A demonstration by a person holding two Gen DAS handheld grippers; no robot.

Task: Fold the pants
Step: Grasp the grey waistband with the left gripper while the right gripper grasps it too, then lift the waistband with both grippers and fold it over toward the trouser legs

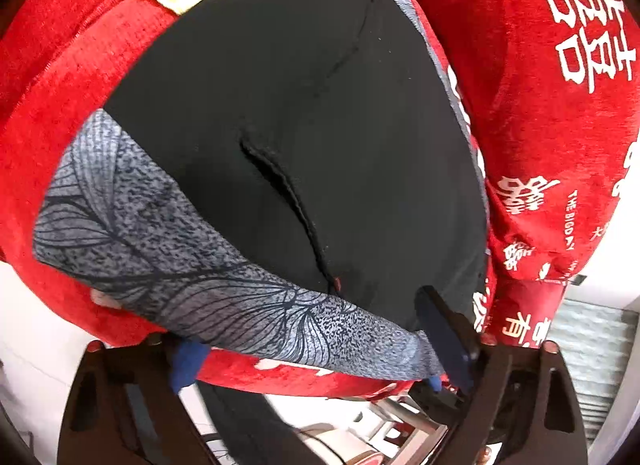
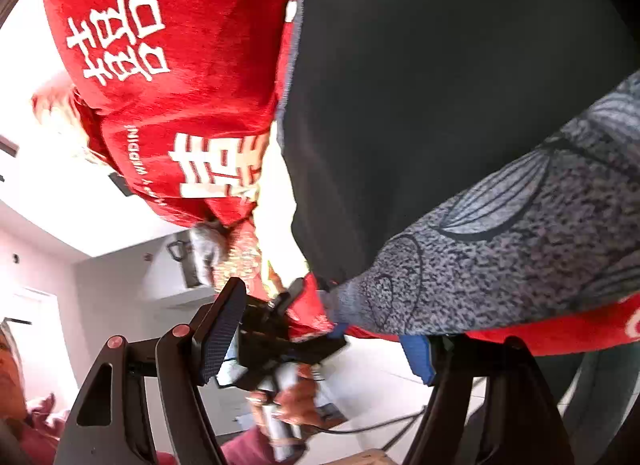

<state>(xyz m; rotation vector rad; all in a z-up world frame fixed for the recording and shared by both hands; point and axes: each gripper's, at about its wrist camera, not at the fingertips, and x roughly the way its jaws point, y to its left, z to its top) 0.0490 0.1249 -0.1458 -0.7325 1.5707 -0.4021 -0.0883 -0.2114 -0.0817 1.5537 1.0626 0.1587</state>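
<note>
Pants, black with a grey leaf-patterned waistband, spread ahead of both tools over a red cloth with white characters, the waistband edge nearest the fingers. Left tool stands wide apart with the waistband between its fingers, one blue-padded finger under the band and the other at the band's corner. Right tool is likewise apart, the waistband's end just ahead of it, and the left tool and the hand holding it show beyond.
</note>
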